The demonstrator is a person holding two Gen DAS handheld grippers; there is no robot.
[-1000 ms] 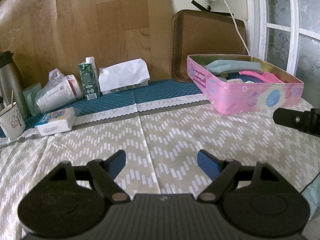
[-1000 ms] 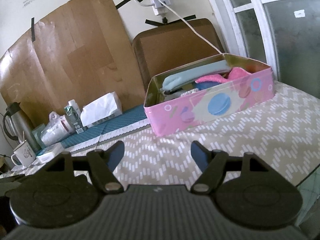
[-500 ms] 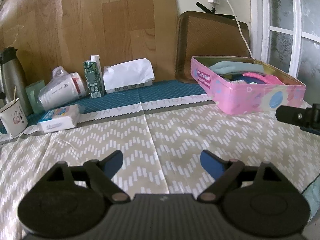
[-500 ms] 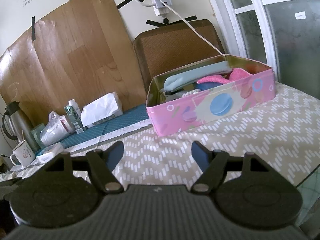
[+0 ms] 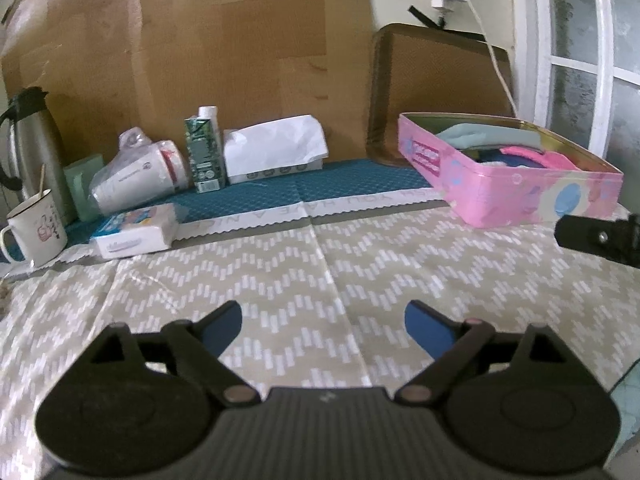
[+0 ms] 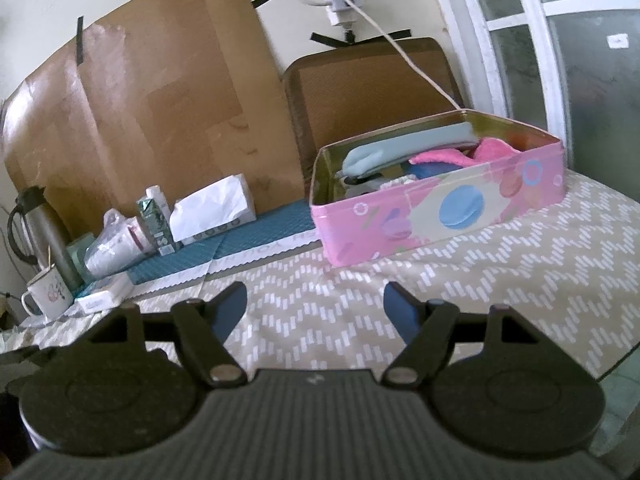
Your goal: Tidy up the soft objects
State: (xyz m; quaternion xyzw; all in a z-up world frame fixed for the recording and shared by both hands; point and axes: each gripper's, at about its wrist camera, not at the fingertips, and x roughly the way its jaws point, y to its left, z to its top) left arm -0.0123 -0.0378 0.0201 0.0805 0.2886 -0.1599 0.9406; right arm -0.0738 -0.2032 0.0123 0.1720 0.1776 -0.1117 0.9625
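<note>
Toward the bench's point(image 5: 280, 280) far right, soft cloths point(image 6: 416, 148) were seen packed in the pink tin point(image 6: 440, 208). Left gripper point(image 5: 323, 322) and right gripper point(image 6: 315, 306) jaws were held wide apart, empty.

The tablecloth's white band point(image 5: 360, 206) reads, inverted, "YOU HAVE A NICE".
</note>
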